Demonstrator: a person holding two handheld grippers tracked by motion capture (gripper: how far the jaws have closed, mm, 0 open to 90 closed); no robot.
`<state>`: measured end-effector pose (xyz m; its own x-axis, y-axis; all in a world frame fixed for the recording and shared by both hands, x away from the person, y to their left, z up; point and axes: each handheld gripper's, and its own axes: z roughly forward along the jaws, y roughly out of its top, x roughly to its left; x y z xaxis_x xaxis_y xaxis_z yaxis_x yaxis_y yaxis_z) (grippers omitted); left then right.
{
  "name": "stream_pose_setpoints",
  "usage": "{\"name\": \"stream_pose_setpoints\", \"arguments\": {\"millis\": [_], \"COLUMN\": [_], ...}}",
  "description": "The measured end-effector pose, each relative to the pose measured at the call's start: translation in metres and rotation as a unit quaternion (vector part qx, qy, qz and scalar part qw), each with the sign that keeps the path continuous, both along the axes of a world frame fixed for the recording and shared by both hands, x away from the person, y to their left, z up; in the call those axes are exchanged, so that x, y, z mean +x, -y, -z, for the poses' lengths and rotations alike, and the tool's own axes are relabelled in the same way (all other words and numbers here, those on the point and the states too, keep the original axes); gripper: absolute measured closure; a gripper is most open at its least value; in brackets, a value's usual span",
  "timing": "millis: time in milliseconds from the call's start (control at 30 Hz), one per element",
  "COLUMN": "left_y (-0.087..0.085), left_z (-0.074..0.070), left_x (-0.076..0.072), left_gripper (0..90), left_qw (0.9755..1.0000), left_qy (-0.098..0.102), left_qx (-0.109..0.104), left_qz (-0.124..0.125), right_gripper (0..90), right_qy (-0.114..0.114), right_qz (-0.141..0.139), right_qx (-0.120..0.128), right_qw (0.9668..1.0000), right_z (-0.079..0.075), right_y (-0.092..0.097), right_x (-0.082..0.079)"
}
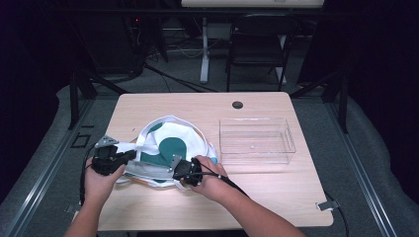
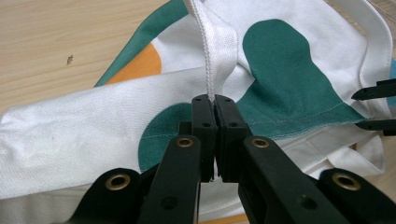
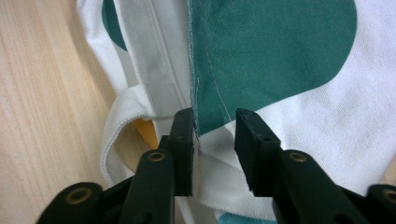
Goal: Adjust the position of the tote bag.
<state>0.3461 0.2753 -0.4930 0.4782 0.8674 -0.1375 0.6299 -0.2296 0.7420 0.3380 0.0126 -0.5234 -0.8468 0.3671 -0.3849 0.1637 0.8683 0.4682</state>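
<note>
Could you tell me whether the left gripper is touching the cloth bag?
Touching: the left gripper view shows the left gripper shut on the cloth bag's white seam.

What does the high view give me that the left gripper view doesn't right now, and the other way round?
High view alone: the empty clear plastic bin right of the bag, the far table edge with its round grommet, a folding chair beyond, and both hands with the right tool at the bag's near edge. Left gripper view alone: the left tool pinched shut on a white strap, stitching visible. Both: the white, green and orange cloth bag on the wooden table.
</note>
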Motion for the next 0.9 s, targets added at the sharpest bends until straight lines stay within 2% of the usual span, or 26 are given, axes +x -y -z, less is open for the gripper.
{"name": "stream_pose_setpoints", "arguments": {"millis": [400, 900], "left_y": [0.0008, 0.0007], "left_z": [0.0009, 0.0024], "left_x": [0.0003, 0.0], "left_gripper": [88.2, 88.0], "left_qw": [1.0, 1.0], "left_qy": [-0.001, 0.0], "left_qx": [0.004, 0.005], "left_qz": [0.002, 0.003], "right_gripper": [85.2, 88.1], "right_qy": [-0.027, -0.054], "right_qz": [0.002, 0.014], "right_qx": [0.011, 0.036], "right_qw": [0.9996, 0.9978], "right_z": [-0.0026, -0.0089], "right_y": [0.0031, 0.0073], "right_x": [0.004, 0.0078]}}
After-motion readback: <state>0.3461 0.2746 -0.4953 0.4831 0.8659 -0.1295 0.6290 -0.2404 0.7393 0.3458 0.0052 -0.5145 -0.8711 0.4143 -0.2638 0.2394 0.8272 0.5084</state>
